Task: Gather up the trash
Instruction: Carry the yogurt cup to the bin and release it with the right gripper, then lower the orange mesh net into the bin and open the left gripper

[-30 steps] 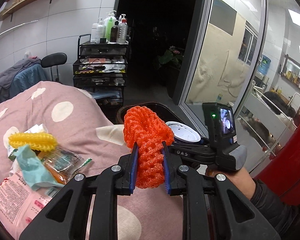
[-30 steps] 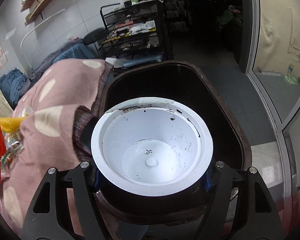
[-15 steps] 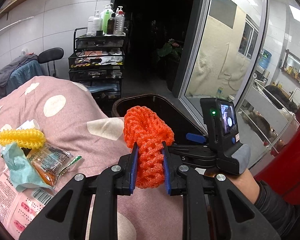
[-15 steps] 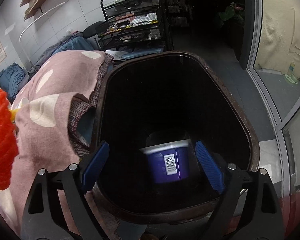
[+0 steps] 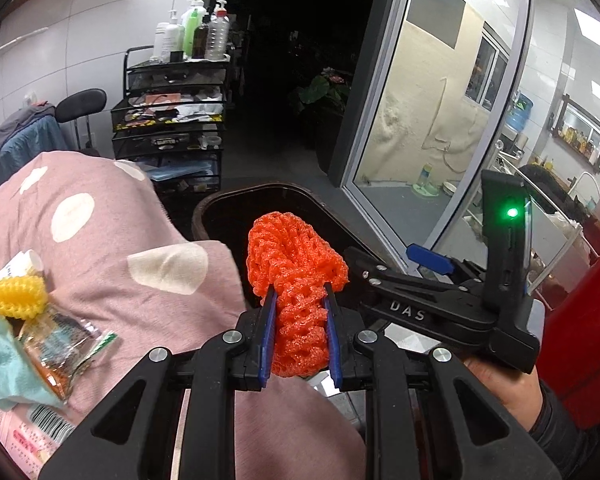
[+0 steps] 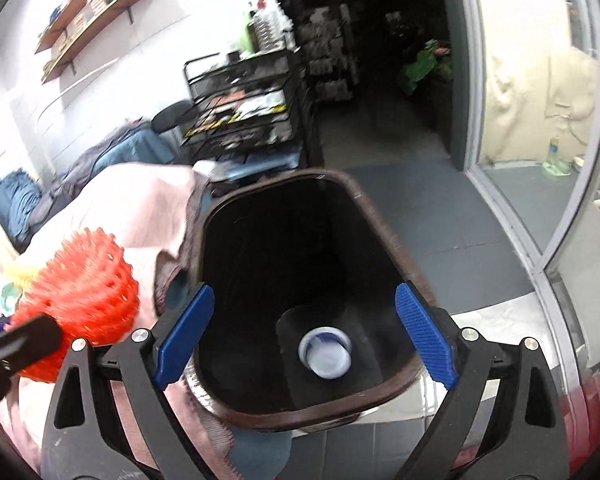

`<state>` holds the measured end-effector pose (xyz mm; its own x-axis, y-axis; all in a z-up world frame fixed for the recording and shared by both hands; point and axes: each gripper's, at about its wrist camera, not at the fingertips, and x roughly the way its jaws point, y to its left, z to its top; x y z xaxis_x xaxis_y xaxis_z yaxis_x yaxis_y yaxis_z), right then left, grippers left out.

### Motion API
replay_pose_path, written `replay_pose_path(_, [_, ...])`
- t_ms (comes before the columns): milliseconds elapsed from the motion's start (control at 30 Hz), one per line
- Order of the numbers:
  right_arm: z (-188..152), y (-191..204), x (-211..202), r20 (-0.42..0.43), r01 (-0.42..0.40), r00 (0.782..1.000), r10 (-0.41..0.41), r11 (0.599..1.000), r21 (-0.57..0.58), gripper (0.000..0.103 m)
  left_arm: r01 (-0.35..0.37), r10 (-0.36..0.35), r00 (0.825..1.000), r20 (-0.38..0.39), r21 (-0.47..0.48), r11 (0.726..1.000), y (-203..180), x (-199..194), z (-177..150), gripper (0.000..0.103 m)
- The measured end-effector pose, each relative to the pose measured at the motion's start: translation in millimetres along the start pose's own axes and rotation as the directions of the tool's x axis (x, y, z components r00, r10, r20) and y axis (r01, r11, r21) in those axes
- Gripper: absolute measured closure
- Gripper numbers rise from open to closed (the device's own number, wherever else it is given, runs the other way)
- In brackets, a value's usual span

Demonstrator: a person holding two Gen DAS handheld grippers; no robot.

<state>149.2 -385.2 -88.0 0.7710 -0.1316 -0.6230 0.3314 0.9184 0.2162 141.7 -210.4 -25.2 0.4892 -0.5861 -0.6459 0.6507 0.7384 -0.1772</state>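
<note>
My left gripper (image 5: 300,300) is shut on an orange foam net (image 5: 294,264), which it holds at the near rim of the dark trash bin (image 5: 236,204). The same orange foam net (image 6: 84,284) shows at the left of the right wrist view. My right gripper (image 6: 304,320) hangs over the trash bin (image 6: 380,220), its jaws still opening and nothing between them. A white and blue cup (image 6: 326,352) lies at the bottom of the bin. The right gripper (image 5: 428,260) also appears in the left wrist view, held by a hand (image 5: 504,388).
A pink dotted cloth (image 5: 100,240) covers the surface left of the bin. On it lie a yellow foam net (image 5: 12,292), a snack wrapper (image 5: 56,348) and a teal tissue (image 5: 4,364). A black wire cart (image 5: 172,128) stands behind. A glass door (image 5: 440,120) is at right.
The right gripper opened and let go of the white cup, which dropped to the bottom of the bin; the gripper then rose. The left gripper moved toward the bin with the orange net.
</note>
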Motion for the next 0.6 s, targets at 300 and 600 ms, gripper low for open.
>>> replay_pose_path(300, [5.4, -34.5, -11.6, 0.033, 0.069, 0.997, -0.072, 0.995, 0.074, 0.012, 0.021, -0.018, 0.997, -0.081, 0.036, 0.999, -14.1, 34.0, 6.3, 0.082])
replay_pose_path(600, [5.5, -51.3, -10.6, 0.033, 0.096, 0.994, -0.101, 0.989, 0.109, 0.011, 0.005, 0.002, 0.993, -0.114, 0.064, 0.998, -18.2, 47.9, 5.7, 0.067])
